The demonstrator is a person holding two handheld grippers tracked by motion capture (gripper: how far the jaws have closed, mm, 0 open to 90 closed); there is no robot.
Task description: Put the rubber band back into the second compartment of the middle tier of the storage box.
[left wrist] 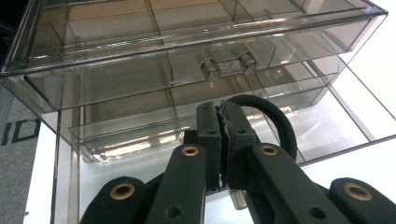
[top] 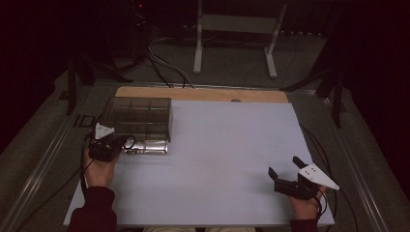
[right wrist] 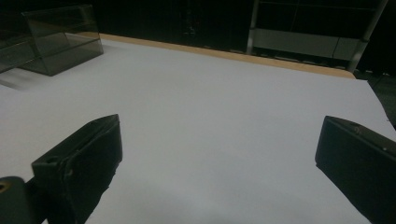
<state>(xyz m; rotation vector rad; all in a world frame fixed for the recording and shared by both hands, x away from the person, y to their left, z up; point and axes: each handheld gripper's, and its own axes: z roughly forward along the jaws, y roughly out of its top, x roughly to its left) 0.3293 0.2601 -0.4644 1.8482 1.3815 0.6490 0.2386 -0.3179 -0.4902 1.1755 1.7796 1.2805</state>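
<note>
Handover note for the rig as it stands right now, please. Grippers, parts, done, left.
Left gripper: shut on the black ring, held over the pulled-out lower drawer of the clear drawer box.
Right gripper: open, holding nothing, low over the bare white table near its front right corner.
Done: lower drawer is open; ring is gripped and at the drawer. Upper drawer is closed.
Left, likely: release the ring into a drawer compartment, then push the drawer shut. Which compartment it sits over is hard to tell.
</note>
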